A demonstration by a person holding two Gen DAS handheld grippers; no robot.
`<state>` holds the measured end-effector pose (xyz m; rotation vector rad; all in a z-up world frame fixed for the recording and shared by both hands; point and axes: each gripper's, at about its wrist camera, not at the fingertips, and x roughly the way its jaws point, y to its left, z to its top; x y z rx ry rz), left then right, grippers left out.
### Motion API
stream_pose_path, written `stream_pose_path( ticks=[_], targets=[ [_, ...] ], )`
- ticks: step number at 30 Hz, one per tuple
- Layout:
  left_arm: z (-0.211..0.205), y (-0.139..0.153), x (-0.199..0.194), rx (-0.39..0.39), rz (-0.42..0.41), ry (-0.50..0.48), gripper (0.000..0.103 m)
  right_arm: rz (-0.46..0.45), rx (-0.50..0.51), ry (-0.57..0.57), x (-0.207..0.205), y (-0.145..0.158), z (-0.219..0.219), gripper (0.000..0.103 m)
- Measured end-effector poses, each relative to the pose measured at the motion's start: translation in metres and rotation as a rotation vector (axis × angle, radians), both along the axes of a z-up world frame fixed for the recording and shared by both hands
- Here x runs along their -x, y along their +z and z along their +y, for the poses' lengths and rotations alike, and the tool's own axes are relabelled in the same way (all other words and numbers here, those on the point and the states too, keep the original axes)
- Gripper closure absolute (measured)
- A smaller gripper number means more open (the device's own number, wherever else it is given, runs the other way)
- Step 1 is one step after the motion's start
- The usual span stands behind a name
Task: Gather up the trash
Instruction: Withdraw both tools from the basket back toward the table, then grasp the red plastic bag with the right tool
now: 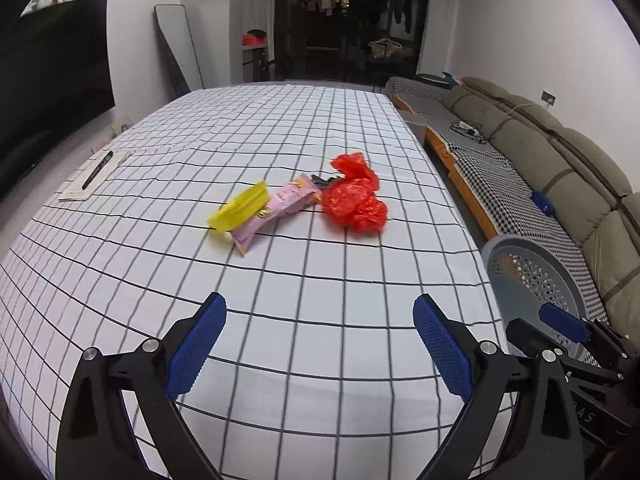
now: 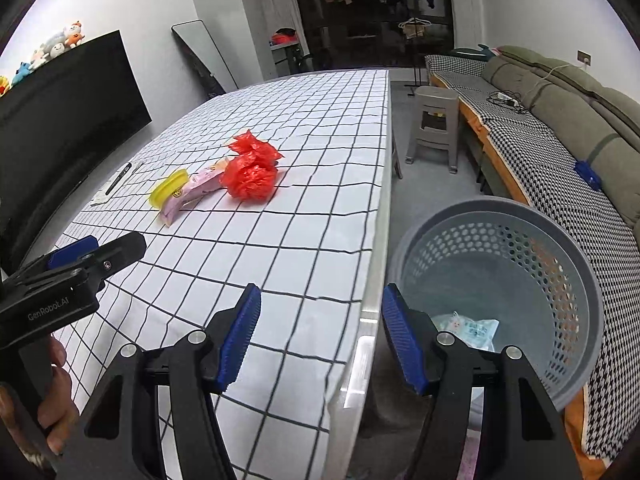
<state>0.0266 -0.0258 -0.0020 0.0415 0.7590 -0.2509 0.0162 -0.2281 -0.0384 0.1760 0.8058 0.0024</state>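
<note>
Trash left on the table [image 1: 280, 360]: a crumpled red plastic bag [image 1: 354, 200], a pink snack wrapper [image 1: 276, 206] lying just beside it, and a yellow piece [image 1: 239, 207] that rests against the wrapper's other end; something small and dark [image 1: 322, 180] sits behind the bag, too hidden to name. All of it clusters near the middle of the gridded white cloth, well apart from both tools. Grey perforated basket [image 2: 500, 268] stands on the floor off the table's right edge, beside the sofa [image 2: 560, 92]; one pale printed packet [image 2: 474, 330] already lies at its bottom. Judged progress: one item binned, at least three pieces yet to go, so the job looks early to midway. Left gripper [image 1: 320, 344] hovers over the near part of the cloth, jaws spread wide, nothing between them. Right gripper [image 2: 318, 338] hangs over the table's right edge near the basket rim, jaws parted, also holding nothing. A hand [image 2: 52, 396] grips the left tool's handle at the edge of the right wrist view. Off-task: a pen [image 1: 98, 170] on paper [image 1: 80, 184] at the far left side of the table; probably not trash.
</note>
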Motion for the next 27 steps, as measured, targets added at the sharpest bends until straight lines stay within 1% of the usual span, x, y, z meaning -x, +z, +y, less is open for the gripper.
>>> stream_pose_path(
  ticks=[6, 14, 19, 22, 27],
  targets=[
    [0.019, 0.002, -0.013, -0.007, -0.003, 0.051, 0.010, 0.012, 0.001, 0.042, -0.023, -0.003, 0.014, 0.042],
    [0.044, -0.003, -0.032, -0.019, 0.012, 0.111, 0.010, 0.017, 0.019, 0.091, -0.062, -0.002, 0.032, 0.042],
    [0.056, -0.010, -0.046, -0.023, 0.021, 0.141, 0.010, 0.048, 0.037, 0.114, -0.088, -0.009, 0.043, 0.042],
    [0.062, -0.016, -0.053, -0.032, 0.021, 0.155, 0.010, 0.052, 0.052, 0.125, -0.103, -0.009, 0.047, 0.042],
    [0.067, -0.024, -0.062, -0.036, 0.023, 0.168, 0.010, 0.070, 0.036, 0.136, -0.131, -0.012, 0.051, 0.042]
  ],
)
